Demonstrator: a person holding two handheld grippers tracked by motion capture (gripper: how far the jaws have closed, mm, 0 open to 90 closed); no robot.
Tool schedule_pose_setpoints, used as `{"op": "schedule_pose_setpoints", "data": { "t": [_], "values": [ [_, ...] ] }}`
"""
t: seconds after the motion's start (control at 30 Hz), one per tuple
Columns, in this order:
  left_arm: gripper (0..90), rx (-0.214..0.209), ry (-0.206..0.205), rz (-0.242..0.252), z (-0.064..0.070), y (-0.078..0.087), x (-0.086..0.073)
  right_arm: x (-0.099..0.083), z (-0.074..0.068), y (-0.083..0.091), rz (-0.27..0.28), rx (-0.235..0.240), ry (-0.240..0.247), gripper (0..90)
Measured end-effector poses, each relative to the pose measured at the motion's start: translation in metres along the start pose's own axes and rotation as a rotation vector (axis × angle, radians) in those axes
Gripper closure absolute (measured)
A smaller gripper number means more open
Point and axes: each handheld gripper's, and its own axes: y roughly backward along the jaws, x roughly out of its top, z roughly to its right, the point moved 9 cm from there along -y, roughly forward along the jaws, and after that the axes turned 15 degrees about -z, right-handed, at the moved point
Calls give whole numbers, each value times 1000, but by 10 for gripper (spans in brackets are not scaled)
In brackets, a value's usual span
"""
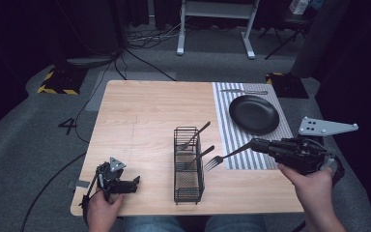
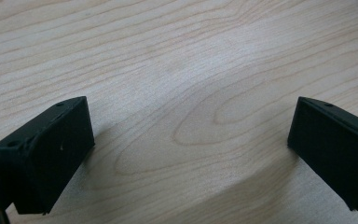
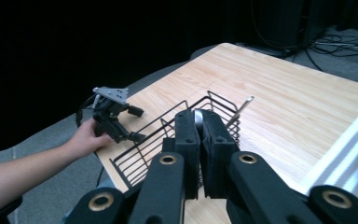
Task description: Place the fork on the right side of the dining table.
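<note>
A black wire basket stands upright at the table's middle front, with two utensils leaning in it, handles up. My right gripper is shut on the handle of a silver fork. The fork lies level, with its tines pointing left and just right of the basket's upper rim. In the right gripper view, my right gripper pinches the fork handle above the basket. My left gripper rests open on the table's front left corner. In the left gripper view its jaws stand wide apart over bare wood.
A striped placemat lies at the right with a black plate on it. More cutlery lies beyond the plate. Bare wood tabletop spreads left of the basket. Cables and desk legs are on the floor behind.
</note>
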Motion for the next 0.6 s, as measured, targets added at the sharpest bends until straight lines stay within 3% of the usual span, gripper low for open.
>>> {"op": "schedule_pose_setpoints", "data": {
  "t": [0.33, 0.6],
  "values": [
    [3, 0, 0, 0, 0, 0, 0, -1, 16, 9, 4, -46, -28, 867],
    [4, -1, 1, 0, 0, 0, 0, -3, 41, 16, 14, -92, -74, 867]
  ]
}}
